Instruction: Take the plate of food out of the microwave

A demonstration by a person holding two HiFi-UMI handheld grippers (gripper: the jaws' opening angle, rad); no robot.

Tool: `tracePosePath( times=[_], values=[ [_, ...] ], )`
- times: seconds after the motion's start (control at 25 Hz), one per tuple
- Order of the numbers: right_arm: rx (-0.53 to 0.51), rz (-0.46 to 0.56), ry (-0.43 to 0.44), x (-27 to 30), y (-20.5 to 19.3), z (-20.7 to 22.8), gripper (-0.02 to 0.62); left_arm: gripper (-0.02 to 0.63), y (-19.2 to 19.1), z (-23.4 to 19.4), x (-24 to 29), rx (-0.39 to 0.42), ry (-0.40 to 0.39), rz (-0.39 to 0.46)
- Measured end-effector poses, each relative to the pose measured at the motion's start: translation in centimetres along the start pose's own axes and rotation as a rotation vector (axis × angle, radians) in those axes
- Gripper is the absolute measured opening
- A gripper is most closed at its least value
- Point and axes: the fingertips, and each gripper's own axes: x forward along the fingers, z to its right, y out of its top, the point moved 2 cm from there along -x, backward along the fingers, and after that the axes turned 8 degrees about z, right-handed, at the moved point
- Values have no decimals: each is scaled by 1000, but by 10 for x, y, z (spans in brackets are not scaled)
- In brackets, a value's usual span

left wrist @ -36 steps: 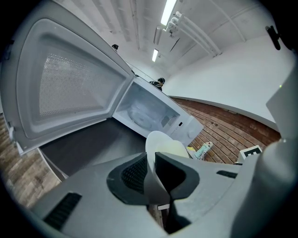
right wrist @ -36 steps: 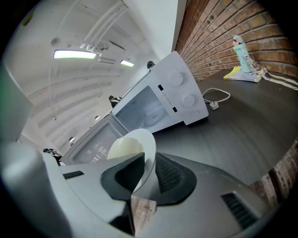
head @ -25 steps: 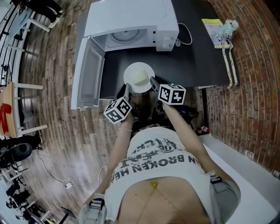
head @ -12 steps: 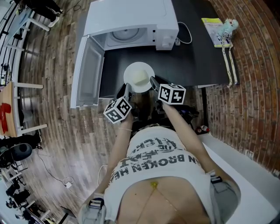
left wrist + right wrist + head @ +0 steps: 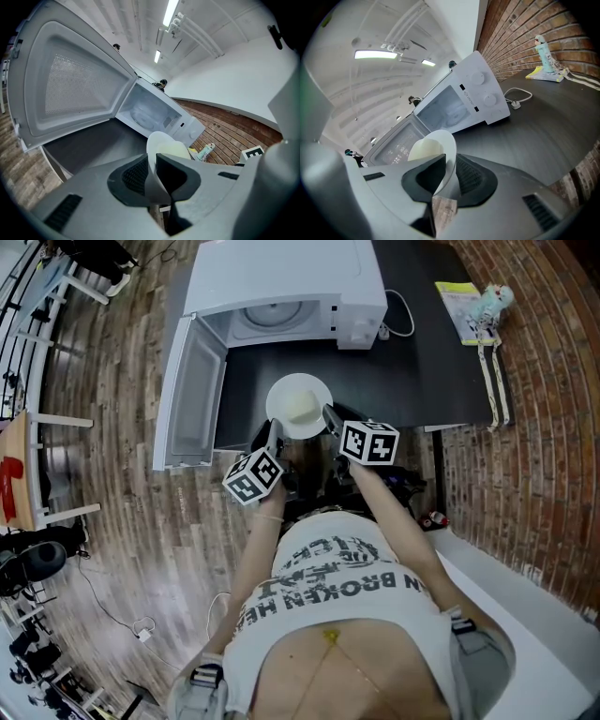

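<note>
A white plate (image 5: 298,405) with a pale yellow mound of food is held over the near edge of the black table (image 5: 422,381), in front of the white microwave (image 5: 281,282). My left gripper (image 5: 273,430) is shut on the plate's left rim (image 5: 157,145), and my right gripper (image 5: 328,418) is shut on its right rim (image 5: 443,150). The microwave's door (image 5: 192,395) hangs wide open to the left, and its cavity (image 5: 272,320) shows only the glass turntable.
A power cord (image 5: 401,313) trails right of the microwave. A booklet and a small figure (image 5: 473,306) lie at the table's far right by the brick wall. A wooden floor runs to the left, with chairs (image 5: 42,465) beside it.
</note>
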Motion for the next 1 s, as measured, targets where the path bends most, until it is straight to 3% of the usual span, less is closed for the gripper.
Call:
tracePosePath(
  times=[1.0],
  values=[
    [26,-8,-6,6,3,4,66,60,1,-2,9,-7,2,-12]
  ],
)
